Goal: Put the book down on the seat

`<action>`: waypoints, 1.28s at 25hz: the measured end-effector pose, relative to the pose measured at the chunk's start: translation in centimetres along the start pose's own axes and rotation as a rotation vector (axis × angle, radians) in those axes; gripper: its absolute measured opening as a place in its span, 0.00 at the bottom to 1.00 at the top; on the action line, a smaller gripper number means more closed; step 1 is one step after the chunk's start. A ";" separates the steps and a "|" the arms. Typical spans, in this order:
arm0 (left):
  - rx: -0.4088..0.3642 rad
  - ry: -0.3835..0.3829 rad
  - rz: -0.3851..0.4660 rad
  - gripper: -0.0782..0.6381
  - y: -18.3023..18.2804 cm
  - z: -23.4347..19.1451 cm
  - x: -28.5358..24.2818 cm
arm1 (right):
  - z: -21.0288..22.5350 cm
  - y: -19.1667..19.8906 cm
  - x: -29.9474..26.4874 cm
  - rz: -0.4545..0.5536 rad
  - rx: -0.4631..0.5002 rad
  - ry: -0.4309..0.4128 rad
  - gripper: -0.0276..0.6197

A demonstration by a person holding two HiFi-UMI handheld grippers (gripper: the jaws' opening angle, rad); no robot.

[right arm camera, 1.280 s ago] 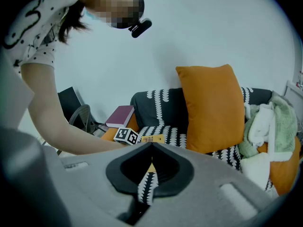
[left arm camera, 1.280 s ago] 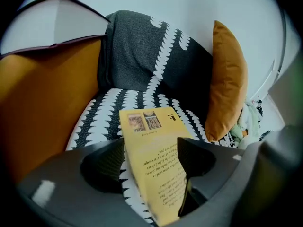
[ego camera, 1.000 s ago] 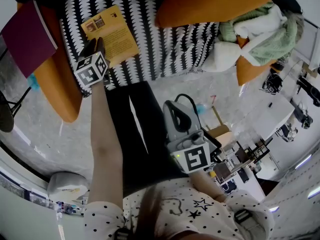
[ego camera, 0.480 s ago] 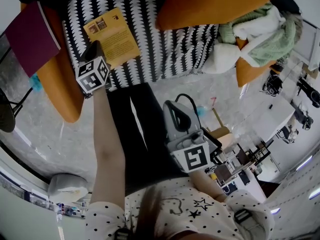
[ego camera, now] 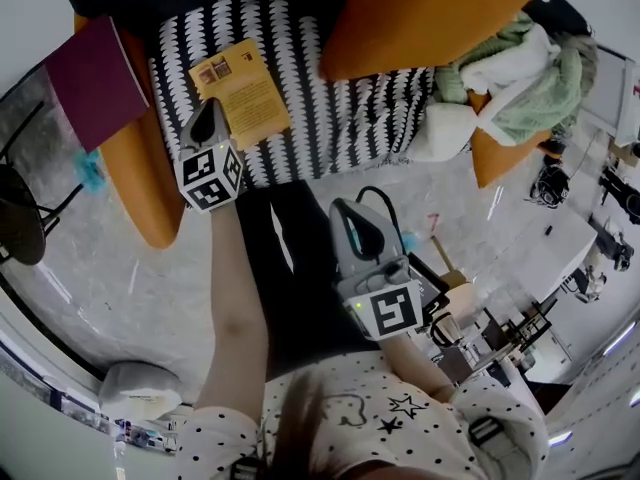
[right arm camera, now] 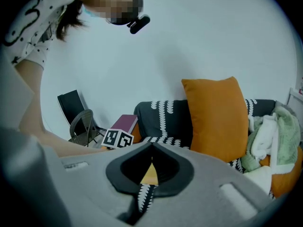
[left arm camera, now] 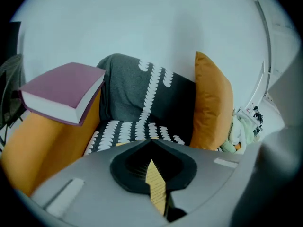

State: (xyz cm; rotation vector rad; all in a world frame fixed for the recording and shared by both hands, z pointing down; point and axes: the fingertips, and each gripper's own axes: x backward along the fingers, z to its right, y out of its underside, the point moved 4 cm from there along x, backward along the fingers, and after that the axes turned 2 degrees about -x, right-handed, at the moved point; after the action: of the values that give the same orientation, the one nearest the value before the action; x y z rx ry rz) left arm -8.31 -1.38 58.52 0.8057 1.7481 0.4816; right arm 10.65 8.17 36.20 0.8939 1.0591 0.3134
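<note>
A thin yellow book (ego camera: 245,93) lies flat on the sofa's black-and-white patterned seat (ego camera: 340,108). My left gripper (ego camera: 207,120) hovers just off the book's near-left corner, jaws shut with nothing in them. In the left gripper view the left gripper (left arm camera: 151,141) has its tips together, and a sliver of the yellow book (left arm camera: 156,188) shows through the slot below them. My right gripper (ego camera: 343,211) hangs above the person's dark lap, away from the sofa. The right gripper (right arm camera: 151,146) looks shut and empty, with the book (right arm camera: 150,175) far beyond it.
A thick purple book (ego camera: 95,78) rests on the orange armrest (ego camera: 140,183) at the left. An orange cushion (ego camera: 420,13) leans on the backrest. Green and white cloths (ego camera: 510,68) pile up at the seat's right end. A black chair (ego camera: 20,218) stands left of the sofa.
My left gripper has lifted and drawn slightly back from the yellow book, which stays flat on the seat. The head view has shifted a little. My right gripper has barely moved.
</note>
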 end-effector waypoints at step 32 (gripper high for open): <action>-0.123 -0.025 0.333 0.11 -16.9 3.7 17.9 | -1.3 -11.1 5.1 0.217 0.169 0.001 0.03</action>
State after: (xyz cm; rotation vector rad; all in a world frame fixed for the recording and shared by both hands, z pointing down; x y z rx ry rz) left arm -12.60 -0.31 34.00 1.0145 1.5497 0.7896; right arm 10.03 5.02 24.37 1.1645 1.0011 0.4087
